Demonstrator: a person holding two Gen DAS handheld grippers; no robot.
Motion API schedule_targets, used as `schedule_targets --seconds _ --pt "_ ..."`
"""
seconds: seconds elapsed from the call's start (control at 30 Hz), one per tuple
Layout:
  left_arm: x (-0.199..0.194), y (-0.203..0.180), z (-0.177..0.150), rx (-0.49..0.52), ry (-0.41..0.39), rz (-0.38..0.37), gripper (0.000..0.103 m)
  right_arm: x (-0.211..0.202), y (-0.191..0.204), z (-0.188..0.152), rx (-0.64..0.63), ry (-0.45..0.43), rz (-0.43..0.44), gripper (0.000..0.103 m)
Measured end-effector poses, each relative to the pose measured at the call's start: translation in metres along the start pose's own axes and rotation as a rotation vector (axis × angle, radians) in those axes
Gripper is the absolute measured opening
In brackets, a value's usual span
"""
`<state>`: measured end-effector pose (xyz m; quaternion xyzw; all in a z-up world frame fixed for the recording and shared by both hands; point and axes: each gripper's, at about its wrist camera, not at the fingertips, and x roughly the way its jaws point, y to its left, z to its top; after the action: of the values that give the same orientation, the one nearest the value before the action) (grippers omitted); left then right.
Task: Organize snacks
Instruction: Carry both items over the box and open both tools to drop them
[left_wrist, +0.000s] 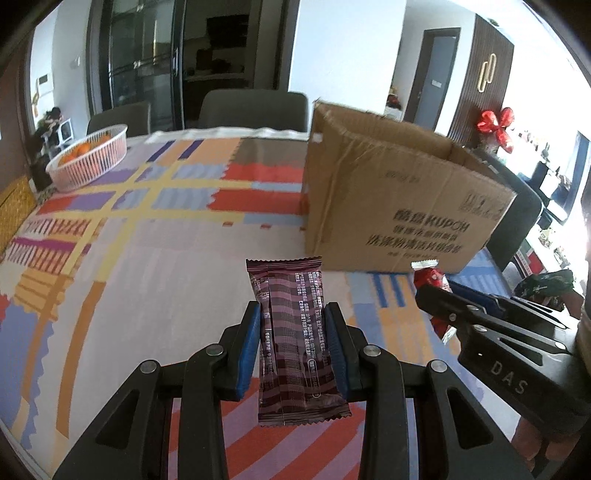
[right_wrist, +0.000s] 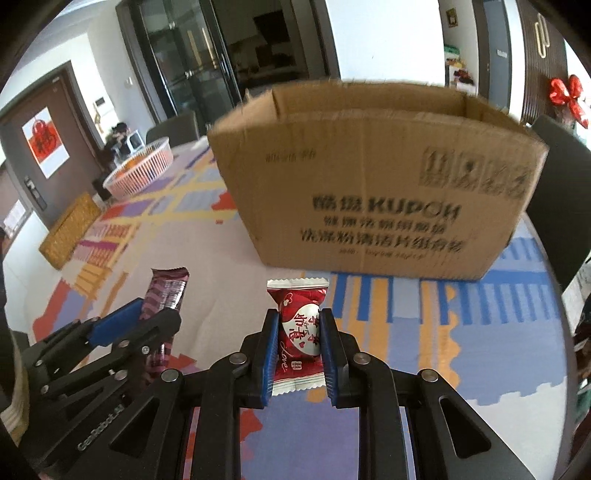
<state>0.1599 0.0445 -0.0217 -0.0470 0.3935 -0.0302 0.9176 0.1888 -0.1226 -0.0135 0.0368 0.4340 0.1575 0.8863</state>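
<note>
**Both tongs loaded, carton ahead**

The left gripper (left_wrist: 295, 347) is clamped on a maroon striped snack bar (left_wrist: 295, 332), its blue pads (left_wrist: 251, 343) pressing the wrapper's long sides; the bar stands lengthwise between them, its crimped top end pointing to twelve o'clock and its lower end hanging below the pads. The right gripper (right_wrist: 298, 350) is closed narrowly on a red-and-white wrapped candy (right_wrist: 297, 332), the pads squeezing its middle so that the crimped ends stick out at twelve and six o'clock. Both snacks are clear of the patterned tablecloth (left_wrist: 147, 258) beneath them.

In the left wrist view the right gripper (left_wrist: 439, 314) shows at three o'clock, with the red candy (left_wrist: 428, 275) at its tip. In the right wrist view the left gripper (right_wrist: 155, 317) shows at nine o'clock with the maroon bar (right_wrist: 166, 291) in it. The two tools are side by side, near but apart.

An open cardboard box (right_wrist: 369, 184) stands on the cloth at twelve o'clock from the right gripper and at one to two o'clock from the left (left_wrist: 388, 192). A white slatted basket (left_wrist: 88, 158) holding orange fruit (left_wrist: 79, 149) sits at ten o'clock, well apart from the box. Dark chairs (left_wrist: 255, 109) stand behind the table's far edge.
</note>
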Motion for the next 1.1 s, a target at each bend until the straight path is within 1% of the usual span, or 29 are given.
schedule_targets --seconds 0.33,0.53,0.9,1.1 --pt "-0.031 -0.025 0.032 0.039 -0.09 -0.054 0.035 -0.059 -0.013 0.024 -0.004 -0.153 -0.036 0.023" --pt "-0.048 -0.041 0.053 0.071 -0.149 -0.072 0.035 -0.084 -0.022 0.037 0.008 -0.215 -0.037 0.023" --pt "-0.062 -0.061 0.09 0.1 -0.213 -0.095 0.035 -0.112 -0.031 0.07 0.006 -0.312 -0.051 0.023" --pt "-0.058 -0.069 0.113 0.124 -0.236 -0.099 0.035 -0.119 -0.035 0.093 -0.016 -0.348 -0.069 0.023"
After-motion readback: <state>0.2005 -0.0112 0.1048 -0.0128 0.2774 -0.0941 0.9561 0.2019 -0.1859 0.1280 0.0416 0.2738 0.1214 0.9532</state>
